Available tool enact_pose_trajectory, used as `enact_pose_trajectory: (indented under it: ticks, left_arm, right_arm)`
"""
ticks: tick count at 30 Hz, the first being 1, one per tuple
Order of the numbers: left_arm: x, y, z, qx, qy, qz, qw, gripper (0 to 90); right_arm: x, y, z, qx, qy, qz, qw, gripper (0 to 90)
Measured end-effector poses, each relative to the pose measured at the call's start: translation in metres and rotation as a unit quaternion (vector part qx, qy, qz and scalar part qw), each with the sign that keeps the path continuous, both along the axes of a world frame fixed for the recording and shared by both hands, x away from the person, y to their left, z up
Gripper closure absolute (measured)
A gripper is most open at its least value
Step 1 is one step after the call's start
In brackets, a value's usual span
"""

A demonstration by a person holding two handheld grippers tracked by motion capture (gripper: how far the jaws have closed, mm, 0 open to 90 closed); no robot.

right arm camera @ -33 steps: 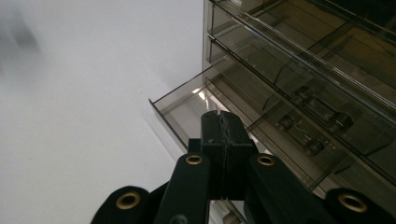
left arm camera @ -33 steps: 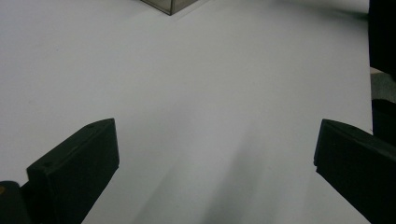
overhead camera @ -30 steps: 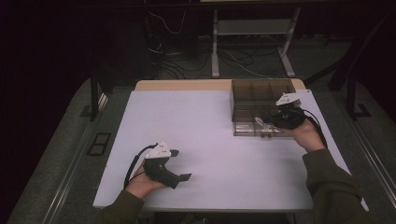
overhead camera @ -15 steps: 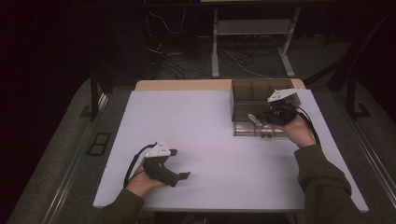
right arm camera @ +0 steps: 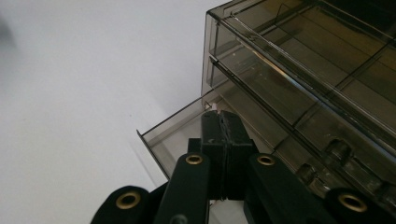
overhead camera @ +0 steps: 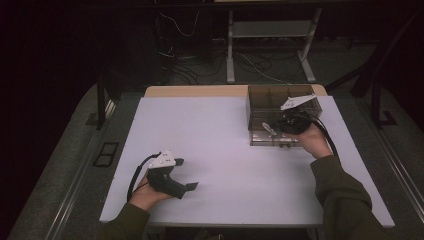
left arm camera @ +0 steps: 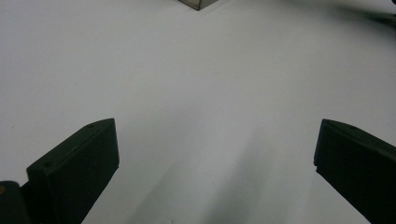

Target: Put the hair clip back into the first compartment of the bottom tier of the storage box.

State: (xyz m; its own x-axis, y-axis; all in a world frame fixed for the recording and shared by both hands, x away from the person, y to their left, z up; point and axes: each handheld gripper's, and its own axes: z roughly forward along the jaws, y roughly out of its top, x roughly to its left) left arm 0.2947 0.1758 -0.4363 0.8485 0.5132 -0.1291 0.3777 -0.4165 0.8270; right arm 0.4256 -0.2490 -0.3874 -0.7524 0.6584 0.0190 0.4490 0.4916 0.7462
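Drawer box (overhead camera: 280,107), smoky clear plastic, sits at the table's (overhead camera: 220,145) far right. Its bottom drawer (right arm camera: 187,130) stands partly pulled out toward the near edge. Right gripper (overhead camera: 286,125) is at the drawer front; in the right gripper view its jaws are clenched together, tips at the drawer's rim. Left gripper (overhead camera: 182,175) rests near the front left of the table, well apart from the box, jaws spread wide over bare surface.
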Motion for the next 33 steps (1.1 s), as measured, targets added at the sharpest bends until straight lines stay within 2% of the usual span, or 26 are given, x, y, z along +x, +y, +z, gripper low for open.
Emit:
enact_pose_trajectory:
  ticks: [4, 17, 33]
  left_arm:
    - [0.000, 0.000, 0.000, 0.000, 0.000, -0.003, 1.0000, 0.0]
    - [-0.001, 0.000, 0.001, -0.009, 0.003, -0.003, 0.9999, 0.0]
    - [0.000, -0.001, 0.001, -0.009, 0.005, -0.007, 0.9999, 0.0]
  right_arm:
    - [0.002, 0.004, -0.005, -0.003, 0.000, -0.008, 1.0000, 88.3]
    - [0.004, 0.017, -0.020, -0.026, 0.008, -0.002, 0.9996, 88.3]
    - [0.007, 0.023, -0.033, -0.037, 0.022, 0.001, 0.9991, 88.3]
